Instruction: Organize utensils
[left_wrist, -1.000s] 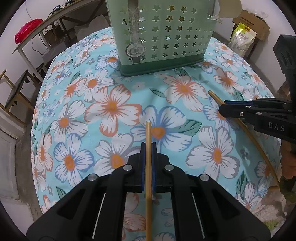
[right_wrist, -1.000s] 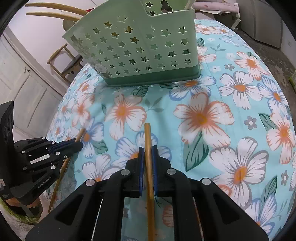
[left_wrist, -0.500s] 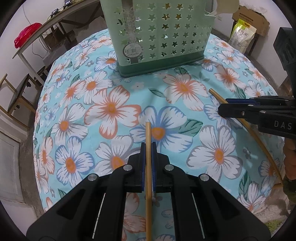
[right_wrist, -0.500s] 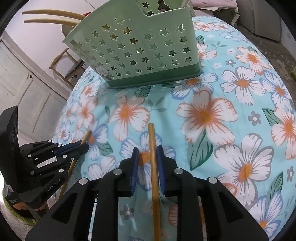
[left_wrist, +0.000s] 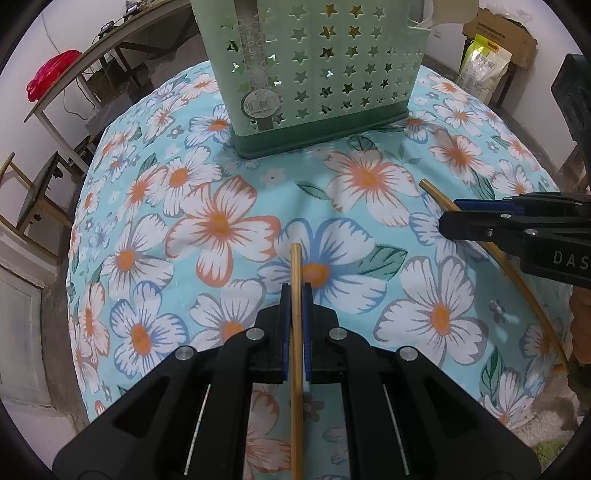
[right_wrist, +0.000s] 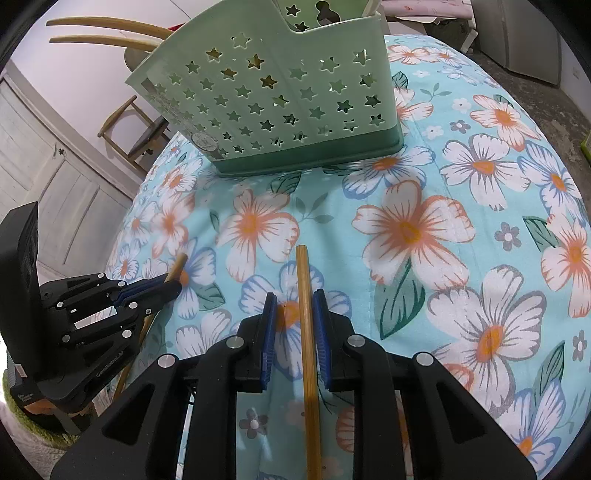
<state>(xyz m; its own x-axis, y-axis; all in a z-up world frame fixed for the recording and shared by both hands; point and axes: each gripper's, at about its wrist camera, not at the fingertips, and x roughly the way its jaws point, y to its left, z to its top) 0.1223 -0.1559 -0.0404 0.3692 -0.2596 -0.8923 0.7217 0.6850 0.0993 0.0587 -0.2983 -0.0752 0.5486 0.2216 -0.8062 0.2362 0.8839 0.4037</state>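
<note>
A pale green caddy (left_wrist: 314, 74) with star holes stands on the flowered cloth (left_wrist: 221, 229) at the far side. My left gripper (left_wrist: 296, 291) is shut on a wooden chopstick (left_wrist: 296, 266) whose tip sticks out ahead of the pads. In the right wrist view, my right gripper (right_wrist: 295, 299) is open. A second chopstick (right_wrist: 303, 269) lies on the cloth between its blue pads, close to the right pad, with a gap on the left. The caddy (right_wrist: 273, 107) stands ahead of it. The left gripper (right_wrist: 173, 282) shows at the left, the right gripper (left_wrist: 448, 214) in the left view.
A white utensil (left_wrist: 443, 14) pokes out of the caddy's top right. Two curved wooden bars (right_wrist: 103, 27) show behind the caddy. Beyond the round table stand a wooden chair (right_wrist: 133, 125), a side table with a red bag (left_wrist: 51, 74), and a cardboard box (left_wrist: 498, 33).
The right gripper's jaws have parted and let go of its chopstick, which now lies loose between them. The left gripper still clamps its chopstick; neither hand has shifted.
</note>
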